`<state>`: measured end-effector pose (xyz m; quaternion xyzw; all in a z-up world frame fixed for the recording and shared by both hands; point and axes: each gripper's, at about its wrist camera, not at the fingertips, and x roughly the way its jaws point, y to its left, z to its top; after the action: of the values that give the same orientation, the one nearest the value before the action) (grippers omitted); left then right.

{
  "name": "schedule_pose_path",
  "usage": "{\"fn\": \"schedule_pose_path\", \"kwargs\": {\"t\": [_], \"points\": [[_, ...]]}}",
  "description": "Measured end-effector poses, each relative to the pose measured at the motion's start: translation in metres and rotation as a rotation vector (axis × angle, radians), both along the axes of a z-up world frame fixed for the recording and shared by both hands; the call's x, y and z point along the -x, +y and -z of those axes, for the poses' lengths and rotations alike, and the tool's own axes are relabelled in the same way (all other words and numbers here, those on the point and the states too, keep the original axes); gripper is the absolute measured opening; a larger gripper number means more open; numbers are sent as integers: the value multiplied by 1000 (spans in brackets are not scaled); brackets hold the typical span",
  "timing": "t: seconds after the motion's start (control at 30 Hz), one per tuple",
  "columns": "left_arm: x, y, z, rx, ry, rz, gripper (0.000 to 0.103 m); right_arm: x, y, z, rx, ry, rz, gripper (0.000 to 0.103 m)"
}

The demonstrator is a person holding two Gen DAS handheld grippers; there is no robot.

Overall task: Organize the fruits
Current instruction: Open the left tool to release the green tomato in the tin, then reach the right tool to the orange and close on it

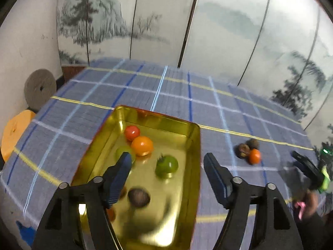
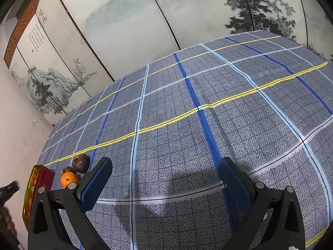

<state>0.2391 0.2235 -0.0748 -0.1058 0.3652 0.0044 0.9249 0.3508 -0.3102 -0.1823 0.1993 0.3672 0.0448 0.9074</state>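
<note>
I'm looking over a tabletop [image 2: 187, 125] wearing a blue plaid cloth, painted landscape screens [image 2: 124, 20] standing behind; their calligraphy is unreadable. My left hand-held gripper [image 1: 166, 166] is hanging released above the gold tin [image 1: 193, 166] holding fruits [image 1: 142, 145]; my right hand-held gripper [image 2: 164, 177] is gaping empty.

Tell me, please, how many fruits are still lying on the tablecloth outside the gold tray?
3: two brown fruits and one orange fruit, clustered touching on the tablecloth right of the gold tray. None seem hidden.

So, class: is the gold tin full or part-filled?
Part-filled: the gold tin holds a few fruits, with bare floor showing.
</note>
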Motion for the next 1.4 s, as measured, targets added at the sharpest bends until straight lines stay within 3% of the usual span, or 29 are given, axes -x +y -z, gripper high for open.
{"fn": "schedule_pose_path", "kwargs": {"t": [0.17,0.37,0.47,0.6,0.73,0.83,0.87,0.93,1.0,1.03,1.4], "points": [[99,5,6,8,-89,-34,85,-2,0,1,1,8,3,103],[180,-8,46,-48,-70,-27,86,-9,16,2,73,54,-25,103],[200,-11,69,-24,-18,-29,86,-4,41,-4,104,43,-93,103],[210,-14,96,47,51,-44,86,5,110,-17,201,-8,-272,103],[212,-24,97,42,46,-19,86,4,178,-18,317,-22,-408,102],[216,-29,97,29,40,3,86,-4,200,-13,317,0,-439,100],[216,-29,97,28,44,4,86,-9,204,-10,306,12,-440,96],[216,-26,100,41,55,6,86,-18,210,-7,287,35,-442,77],[216,-23,102,43,65,3,86,-23,214,0,303,65,-438,40],[217,-22,102,46,62,0,86,-25,215,2,303,78,-443,35],[214,-29,105,52,60,21,86,19,197,-26,360,-12,-394,33]]}}
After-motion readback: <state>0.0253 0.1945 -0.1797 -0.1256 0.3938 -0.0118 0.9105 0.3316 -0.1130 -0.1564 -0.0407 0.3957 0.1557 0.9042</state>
